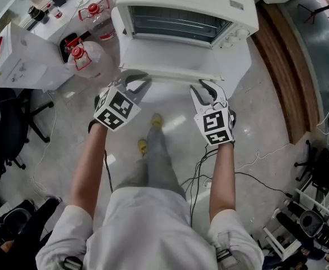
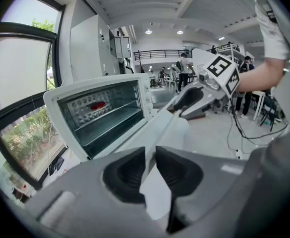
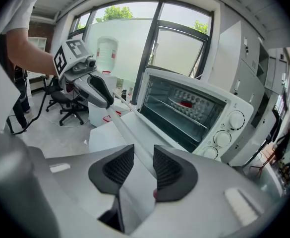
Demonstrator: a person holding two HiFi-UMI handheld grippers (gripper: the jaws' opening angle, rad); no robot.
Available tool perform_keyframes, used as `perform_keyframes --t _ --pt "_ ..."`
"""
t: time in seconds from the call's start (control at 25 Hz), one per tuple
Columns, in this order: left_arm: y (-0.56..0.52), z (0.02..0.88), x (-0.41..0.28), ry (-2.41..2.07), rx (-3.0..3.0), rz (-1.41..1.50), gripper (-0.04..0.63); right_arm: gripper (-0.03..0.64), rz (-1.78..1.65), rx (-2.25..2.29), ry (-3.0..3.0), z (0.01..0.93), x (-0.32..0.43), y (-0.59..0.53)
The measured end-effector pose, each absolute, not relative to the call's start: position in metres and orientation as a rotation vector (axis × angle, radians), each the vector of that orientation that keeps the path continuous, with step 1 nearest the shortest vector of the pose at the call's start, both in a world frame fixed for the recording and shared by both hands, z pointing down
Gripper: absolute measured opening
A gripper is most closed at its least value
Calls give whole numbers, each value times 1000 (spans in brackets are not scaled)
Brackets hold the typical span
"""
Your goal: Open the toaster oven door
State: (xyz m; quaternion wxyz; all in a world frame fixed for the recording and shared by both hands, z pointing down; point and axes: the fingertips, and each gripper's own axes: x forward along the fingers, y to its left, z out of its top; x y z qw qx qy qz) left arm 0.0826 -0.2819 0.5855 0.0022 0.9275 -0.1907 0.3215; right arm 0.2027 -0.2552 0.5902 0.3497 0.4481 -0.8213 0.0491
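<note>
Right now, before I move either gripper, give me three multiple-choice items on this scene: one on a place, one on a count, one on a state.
1. The door handle runs: A) between the fingers of the right gripper; B) across the oven's top; C) along the floor.
2. Knobs on the toaster oven: A) one; B) three; C) five.
3. The oven door is: A) shut; B) lowered open; C) missing.
A: the right gripper view shows the bar between them. B: three stand in a column. B: the rack is exposed.
</note>
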Motion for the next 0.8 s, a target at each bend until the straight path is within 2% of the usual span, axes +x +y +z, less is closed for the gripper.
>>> perform_keyframes --t 0.44,0.8 --pt "-275 618 77 -866 2806 771 67 107 122 1215 -2179 628 202 -243" --pt "-273 652 77 -1036 2741 686 74 107 67 1313 -2246 658 205 -238"
